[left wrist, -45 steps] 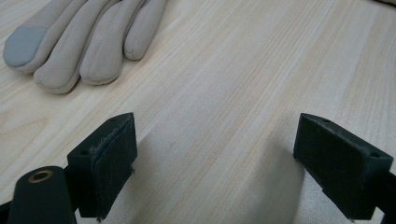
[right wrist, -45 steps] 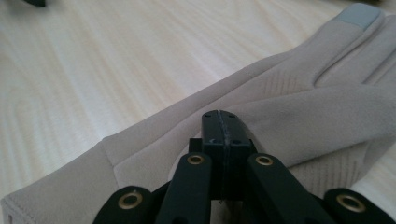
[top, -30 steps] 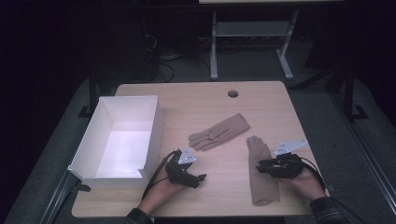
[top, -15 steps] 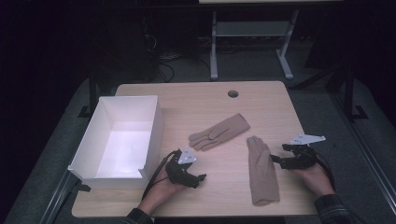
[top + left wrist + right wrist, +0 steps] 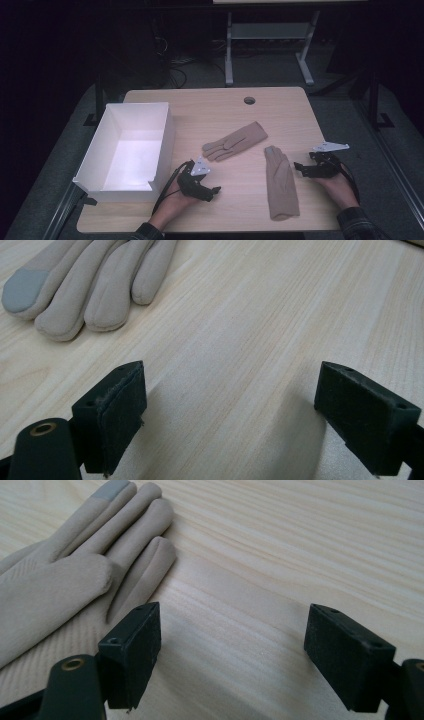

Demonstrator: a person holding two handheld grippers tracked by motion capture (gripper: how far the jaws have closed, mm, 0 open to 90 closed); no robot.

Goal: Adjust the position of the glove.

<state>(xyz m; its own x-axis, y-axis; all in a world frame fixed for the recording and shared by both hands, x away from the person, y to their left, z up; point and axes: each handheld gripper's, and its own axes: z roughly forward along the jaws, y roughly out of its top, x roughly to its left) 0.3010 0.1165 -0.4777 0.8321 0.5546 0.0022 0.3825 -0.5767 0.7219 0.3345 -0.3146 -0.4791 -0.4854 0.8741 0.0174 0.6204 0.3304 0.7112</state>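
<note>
Dark floor and a metal frame lie beyond a pale wooden desk (image 5: 290, 107) that carries two tan gloves and a white box (image 5: 95, 162) at about nine o'clock. Near the middle lies the far glove (image 5: 235, 142), its fingers pointing toward eight o'clock; the near glove (image 5: 281, 182) lies flat at about five o'clock, fingers toward twelve and cuff at the front edge. The right hand-held gripper (image 5: 300, 168) sits just beside that glove at its three o'clock side, and its jaws have just been opening: they now stand wide with only bare wood between them. The left hand-held gripper (image 5: 214, 192) rests near the front edge at about seven o'clock, jaws also wide and holding nothing. The likely trouble, as I judge it, is a poor pick: soft cloth lying flat gives the pads little to bite, so a shallow pinch could catch one layer and let the glove sag, fold or slip on its way to the box. The near glove looks smooth, with a grey pad on one fingertip (image 5: 113, 489).
</note>
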